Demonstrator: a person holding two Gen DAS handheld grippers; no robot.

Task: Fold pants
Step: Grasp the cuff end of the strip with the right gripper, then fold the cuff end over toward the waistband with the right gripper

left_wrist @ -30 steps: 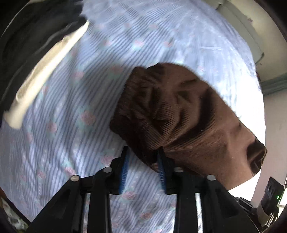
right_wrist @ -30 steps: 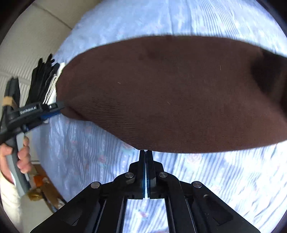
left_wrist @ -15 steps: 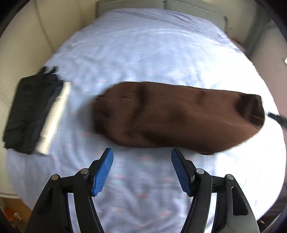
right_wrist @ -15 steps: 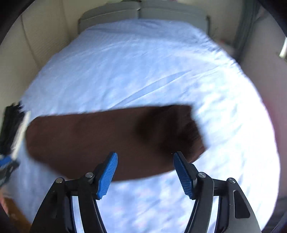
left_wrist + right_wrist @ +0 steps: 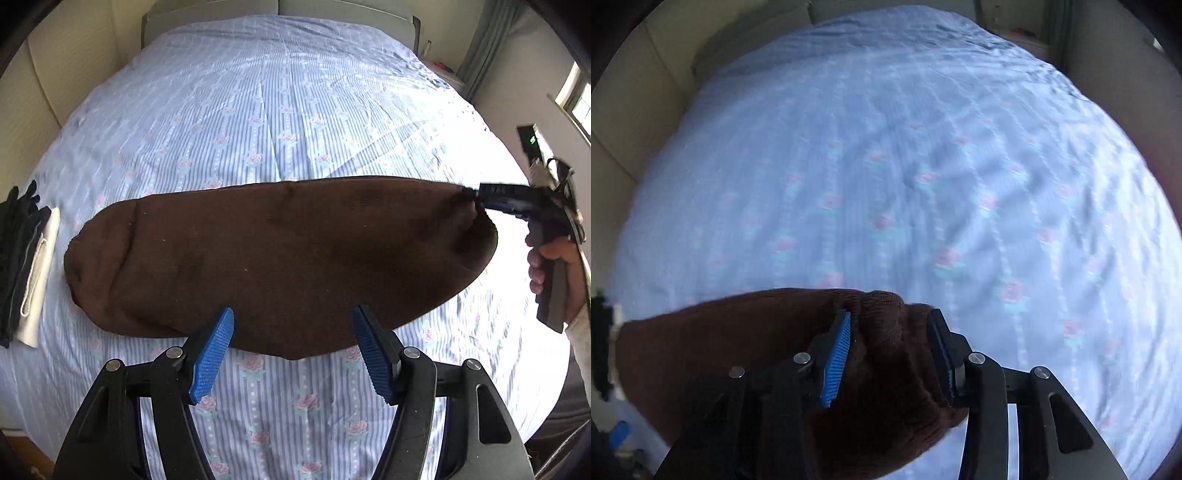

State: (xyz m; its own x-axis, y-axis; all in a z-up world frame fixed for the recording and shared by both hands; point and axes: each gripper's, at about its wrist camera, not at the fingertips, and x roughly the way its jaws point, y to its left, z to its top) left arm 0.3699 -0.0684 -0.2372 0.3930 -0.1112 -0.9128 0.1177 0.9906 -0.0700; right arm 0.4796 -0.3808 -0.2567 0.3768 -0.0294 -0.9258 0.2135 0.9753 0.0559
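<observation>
The brown pants (image 5: 280, 266) lie folded lengthwise across the blue striped bed (image 5: 280, 110), stretched left to right. My left gripper (image 5: 293, 354) is open and empty, just in front of the near edge of the pants. My right gripper (image 5: 890, 350) stands at the right end of the pants (image 5: 768, 343), its jaws partly closed with a bunch of brown fabric between the pads. In the left wrist view the right gripper (image 5: 480, 195) touches the far right corner of the pants, held by a hand (image 5: 550, 258).
A pile of folded black and white clothes (image 5: 26, 266) lies at the left edge of the bed. A headboard (image 5: 280, 7) stands at the far end. Walls flank both sides, and a window (image 5: 576, 99) is at the right.
Both grippers let go of the pants and pulled back, leaving them flat on the bed. The right gripper then moved to the right end and closed partly around the fabric there.
</observation>
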